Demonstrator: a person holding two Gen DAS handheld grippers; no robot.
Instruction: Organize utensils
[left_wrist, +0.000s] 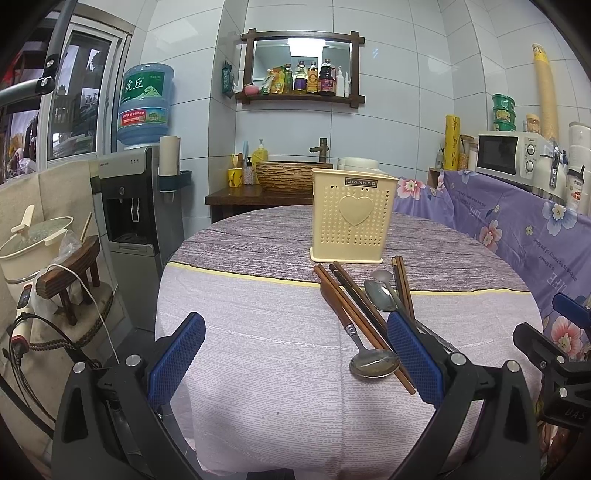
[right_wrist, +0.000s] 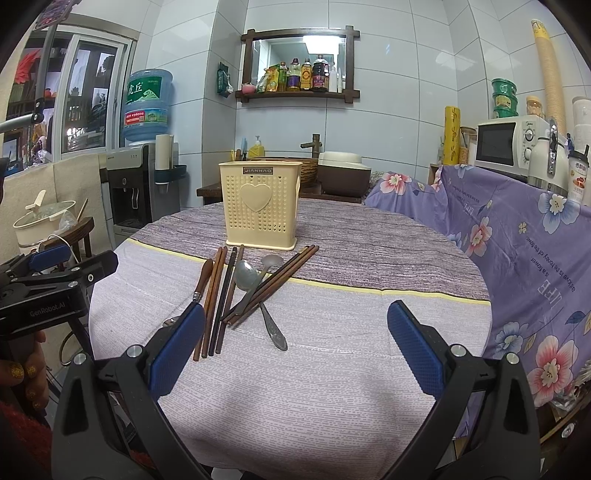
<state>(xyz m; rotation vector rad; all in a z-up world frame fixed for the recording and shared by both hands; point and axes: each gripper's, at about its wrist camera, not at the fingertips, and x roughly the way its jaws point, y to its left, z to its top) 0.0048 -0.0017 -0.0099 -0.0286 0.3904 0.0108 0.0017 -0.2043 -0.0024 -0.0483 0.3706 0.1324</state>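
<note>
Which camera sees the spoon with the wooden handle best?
The left wrist view. There the spoon shows whole, from its wooden handle down to its bowl near the left gripper. In the right wrist view, the right gripper has a finger covering most of the spoon; mainly the handle shows.

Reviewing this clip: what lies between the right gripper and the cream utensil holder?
In the right wrist view, the utensil pile: brown chopsticks and metal spoons lie on the tablecloth between the open right gripper and the utensil holder.

Bare tablecloth (right_wrist: 295, 369) lies before the utensils (right_wrist: 240, 291); holder (right_wrist: 258, 206) stands behind.
</note>
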